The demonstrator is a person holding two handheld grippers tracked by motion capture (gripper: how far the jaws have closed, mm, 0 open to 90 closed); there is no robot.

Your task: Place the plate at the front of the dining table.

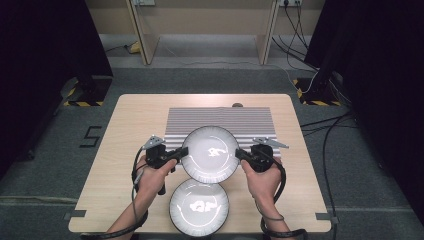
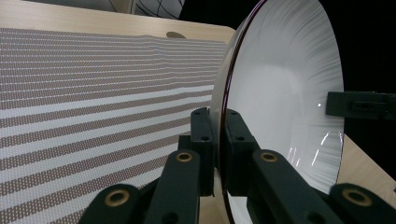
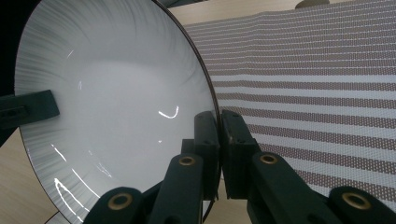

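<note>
A white plate with a dark rim (image 1: 210,153) is held between both grippers over the near edge of a striped mat (image 1: 220,120). My left gripper (image 1: 181,151) is shut on the plate's left rim, and my right gripper (image 1: 240,153) is shut on its right rim. In the left gripper view the plate (image 2: 280,93) stands edge-on, its rim pinched between the black jaws of that gripper (image 2: 217,154). The right gripper view shows the same plate (image 3: 116,107) with its rim clamped by the right gripper (image 3: 218,149). A second matching plate (image 1: 199,207) lies on the table near the front edge.
The light wooden table (image 1: 125,125) has bare room on the left and right sides. The striped mat (image 2: 93,102) covers the middle back. Cables trail from both grippers toward the front. Dark stands and floor cables (image 1: 330,130) surround the table.
</note>
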